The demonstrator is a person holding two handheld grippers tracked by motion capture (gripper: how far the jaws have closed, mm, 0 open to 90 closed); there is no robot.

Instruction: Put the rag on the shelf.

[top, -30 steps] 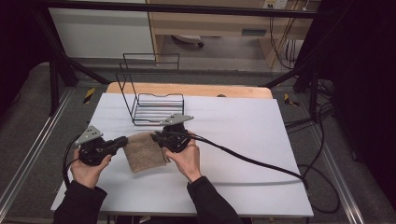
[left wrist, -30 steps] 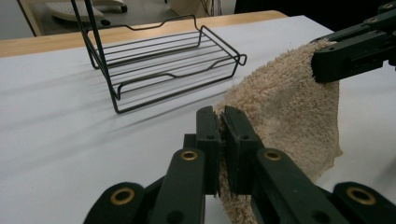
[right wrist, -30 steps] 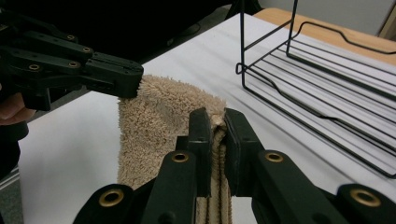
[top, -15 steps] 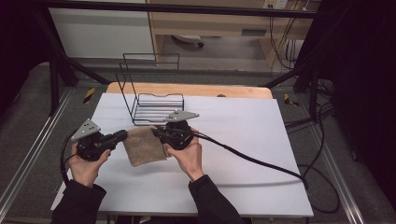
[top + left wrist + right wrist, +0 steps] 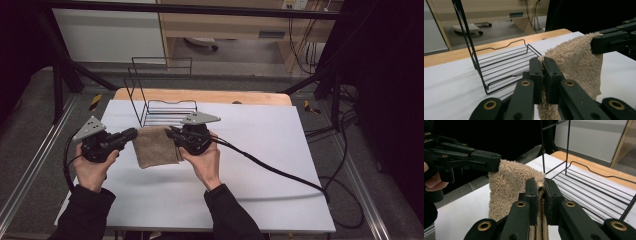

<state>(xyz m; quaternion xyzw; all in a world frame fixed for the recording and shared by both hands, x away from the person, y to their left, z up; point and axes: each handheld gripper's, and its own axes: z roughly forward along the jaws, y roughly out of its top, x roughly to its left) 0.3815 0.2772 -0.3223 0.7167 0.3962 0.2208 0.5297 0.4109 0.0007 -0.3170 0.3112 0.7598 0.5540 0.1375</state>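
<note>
A folded beige towel [image 5: 156,146] hangs between both grippers, lifted off the white table. My left gripper [image 5: 133,134] is shut on the towel's left top corner; in the left gripper view its jaws pinch the towel [image 5: 574,60] edge at the gripper [image 5: 543,66]. My right gripper [image 5: 170,133] is shut on the right top corner, and in the right gripper view the terry edge [image 5: 510,178] is squeezed at the gripper [image 5: 541,187]. Each gripper view also shows the other gripper clamped on the far corner.
A black wire rack [image 5: 162,107] stands just behind the towel, its upright back toward the far-left side. The wooden table edge [image 5: 250,96] runs behind it. A black cable [image 5: 280,172] trails right from the right gripper across the white tabletop [image 5: 260,135].
Both hands have risen a little with the towel, which now hangs freer above the table. Both grips are unchanged.
</note>
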